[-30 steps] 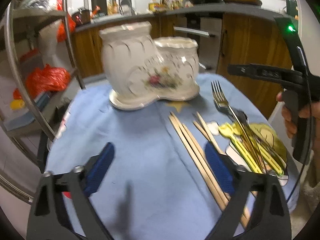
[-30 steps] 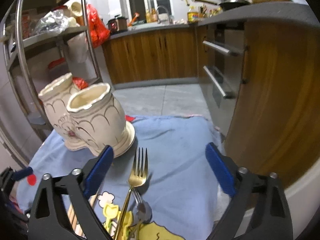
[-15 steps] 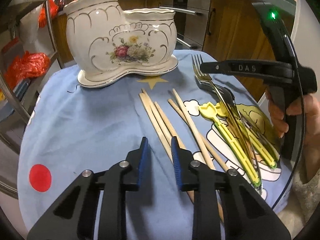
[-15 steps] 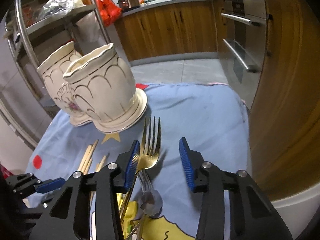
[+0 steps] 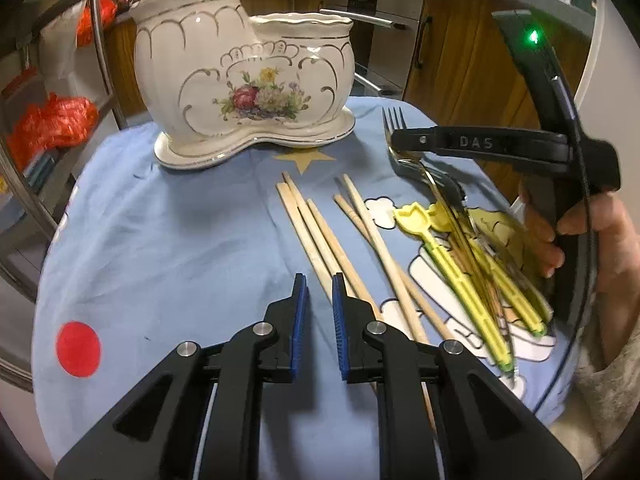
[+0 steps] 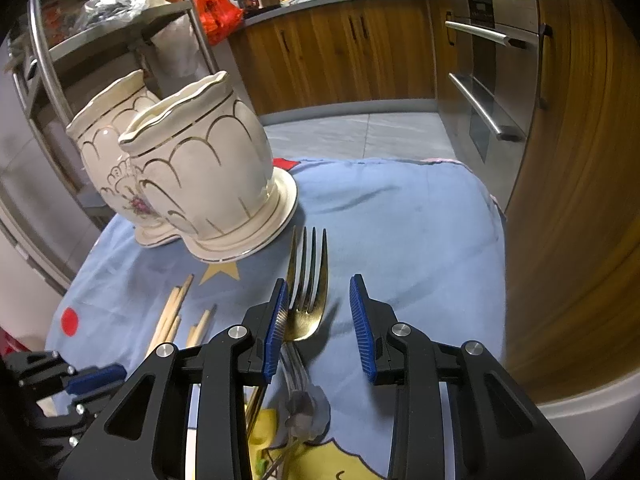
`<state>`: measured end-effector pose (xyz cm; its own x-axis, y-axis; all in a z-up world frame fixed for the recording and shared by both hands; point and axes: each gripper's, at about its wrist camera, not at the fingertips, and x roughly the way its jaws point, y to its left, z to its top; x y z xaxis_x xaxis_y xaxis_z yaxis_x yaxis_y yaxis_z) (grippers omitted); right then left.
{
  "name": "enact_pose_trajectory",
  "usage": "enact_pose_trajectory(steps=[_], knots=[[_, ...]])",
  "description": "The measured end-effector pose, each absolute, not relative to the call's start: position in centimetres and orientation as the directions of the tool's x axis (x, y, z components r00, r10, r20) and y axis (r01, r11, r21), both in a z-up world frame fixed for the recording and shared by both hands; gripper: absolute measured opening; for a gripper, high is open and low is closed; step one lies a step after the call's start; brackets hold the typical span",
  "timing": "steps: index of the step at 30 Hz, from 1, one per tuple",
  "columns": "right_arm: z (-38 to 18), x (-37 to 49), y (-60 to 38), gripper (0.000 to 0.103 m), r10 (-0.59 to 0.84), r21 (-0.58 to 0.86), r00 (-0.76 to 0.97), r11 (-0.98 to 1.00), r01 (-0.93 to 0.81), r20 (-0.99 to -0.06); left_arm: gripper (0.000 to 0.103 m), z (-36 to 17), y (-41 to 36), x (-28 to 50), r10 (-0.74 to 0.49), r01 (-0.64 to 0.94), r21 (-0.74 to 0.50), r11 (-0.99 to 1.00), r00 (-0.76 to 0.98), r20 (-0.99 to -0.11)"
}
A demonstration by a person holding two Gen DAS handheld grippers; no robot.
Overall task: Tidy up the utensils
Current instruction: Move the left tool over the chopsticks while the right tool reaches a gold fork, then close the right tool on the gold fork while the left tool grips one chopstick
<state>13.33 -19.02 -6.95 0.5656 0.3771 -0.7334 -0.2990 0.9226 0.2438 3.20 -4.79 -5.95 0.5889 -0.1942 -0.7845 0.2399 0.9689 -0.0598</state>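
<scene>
1. Fingers first: the right gripper (image 6: 319,322) has just been closing and stands part-way shut around the gold fork (image 6: 306,280). Its left pad sits against the fork's edge; the right pad is clear of it, so nothing is gripped yet.
2. Centre before squeezing. The fork head lies off toward 9 o'clock in the gap; shifting the gripper that way should let both pads meet the neck evenly, not push it sideways.
3. Mind what lies beneath. A silver utensil (image 6: 298,380) sits under the fork at 6 o'clock, with yellow utensils (image 5: 460,276) in the same pile; a low pinch could likely catch two pieces.
4. The left gripper (image 5: 320,312) has also just been closing. Its fingers are narrow, with only blue cloth (image 5: 160,240) between them, and the chopsticks (image 5: 332,240) lie just to 3 o'clock of them. It holds nothing.
5. Destination: the ceramic holder (image 6: 192,168) stands on the surface at 11 o'clock from the fork, both cups apparently empty. Lift the fork clear of the pile, tip it upright, then lower it in handle first.
</scene>
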Motion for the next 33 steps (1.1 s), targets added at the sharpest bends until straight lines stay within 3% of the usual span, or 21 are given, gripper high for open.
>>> enact_pose_trajectory(steps=[8,18,29,32,33], knots=[[-7.2,14.2,-18.9,0.033,0.380,0.253,0.561,0.922,-0.294,-0.735,0.013,-5.8,-4.8,2.9,-0.242,0.255,-0.109,0.961,0.580,-0.778],[-7.2,14.3,-18.7,0.033,0.388,0.259,0.557,0.918,-0.300,-0.734,0.013,-6.3,-4.8,3.9,-0.170,0.219,-0.045,0.975,0.595,-0.786],[-7.3,14.9,-18.6,0.033,0.406,0.274,0.537,0.910,-0.311,-0.739,0.013,-6.4,-5.1,4.6,-0.187,0.214,-0.075,0.974,0.568,-0.802],[-7.8,15.5,-18.5,0.033,0.412,0.281,0.514,0.906,-0.316,-0.752,0.016,-6.4,-4.8,5.6,-0.181,0.195,-0.083,0.977,0.563,-0.807],[-7.9,15.7,-18.6,0.033,0.422,0.294,0.504,0.902,-0.315,-0.754,0.022,-6.5,-4.5,6.0,-0.178,0.185,-0.088,0.979,0.558,-0.810]])
